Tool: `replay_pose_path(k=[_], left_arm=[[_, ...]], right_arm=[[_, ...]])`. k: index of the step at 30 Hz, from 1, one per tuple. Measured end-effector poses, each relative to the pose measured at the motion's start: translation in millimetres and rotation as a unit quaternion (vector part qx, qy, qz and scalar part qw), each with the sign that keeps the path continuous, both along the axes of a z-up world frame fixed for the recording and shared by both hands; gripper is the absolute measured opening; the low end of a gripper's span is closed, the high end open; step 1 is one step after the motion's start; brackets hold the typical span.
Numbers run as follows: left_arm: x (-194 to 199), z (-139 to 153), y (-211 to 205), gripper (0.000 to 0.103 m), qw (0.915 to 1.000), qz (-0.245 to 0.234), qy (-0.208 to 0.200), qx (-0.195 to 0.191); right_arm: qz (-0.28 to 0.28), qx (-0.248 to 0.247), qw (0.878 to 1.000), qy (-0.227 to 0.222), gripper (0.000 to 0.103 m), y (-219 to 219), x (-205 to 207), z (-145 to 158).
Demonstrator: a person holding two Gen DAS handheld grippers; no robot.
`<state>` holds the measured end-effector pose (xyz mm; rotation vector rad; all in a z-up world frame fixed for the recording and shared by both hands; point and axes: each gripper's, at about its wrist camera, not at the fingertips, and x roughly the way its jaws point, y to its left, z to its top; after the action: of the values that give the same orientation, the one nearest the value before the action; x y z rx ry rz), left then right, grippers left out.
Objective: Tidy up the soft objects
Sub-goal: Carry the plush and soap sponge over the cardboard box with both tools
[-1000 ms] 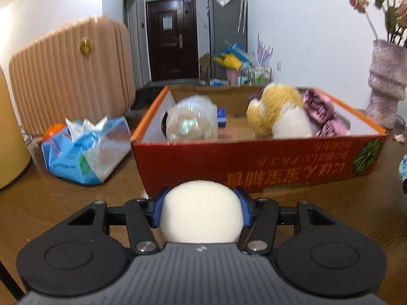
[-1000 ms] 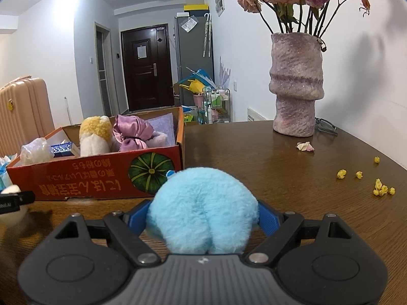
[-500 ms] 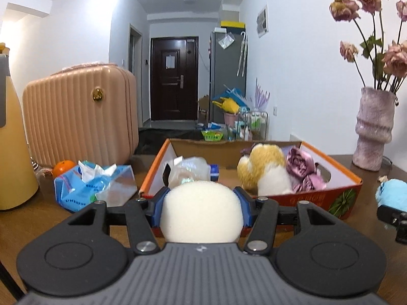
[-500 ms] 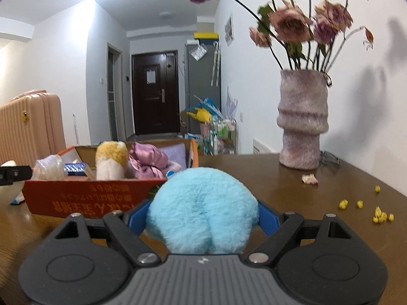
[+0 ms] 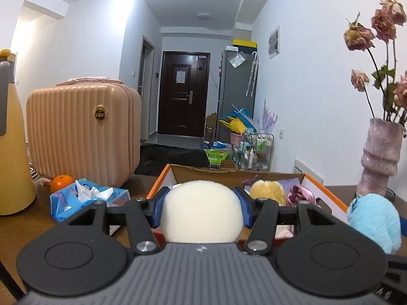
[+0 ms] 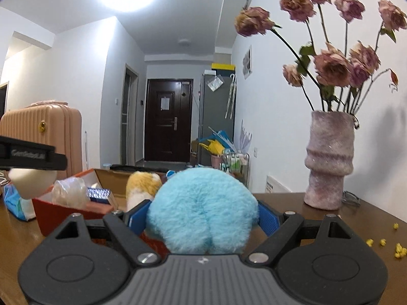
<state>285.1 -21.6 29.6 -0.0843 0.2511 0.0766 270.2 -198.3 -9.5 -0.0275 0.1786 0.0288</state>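
Ahead of the left gripper (image 5: 201, 212), jaws clenched on a cream sponge ball (image 5: 201, 211), the cardboard box (image 5: 162, 178) now sits lower: ball raised for deposit. Right view: right gripper (image 6: 202, 216) grasps a blue plush ball (image 6: 203, 208), now nearer the box (image 6: 58, 208).

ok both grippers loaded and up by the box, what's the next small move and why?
Probably carry the left gripper forward over the orange box and release there. Its pads are shut on the cream sponge ball, which sits just short of the box's near wall, and the right gripper beside it holds the blue plush ball.
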Motion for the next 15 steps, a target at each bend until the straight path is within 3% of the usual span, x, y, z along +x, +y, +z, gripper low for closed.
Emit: replay_pose_path(k=[15], left_arm=[[42.6,2.5,11.8,0.056,0.9990,0.042,-0.012,-0.010]], right_arm=[[0.018,-0.009,0.999,-0.044,0.086,44.7,42.9,5.5]])
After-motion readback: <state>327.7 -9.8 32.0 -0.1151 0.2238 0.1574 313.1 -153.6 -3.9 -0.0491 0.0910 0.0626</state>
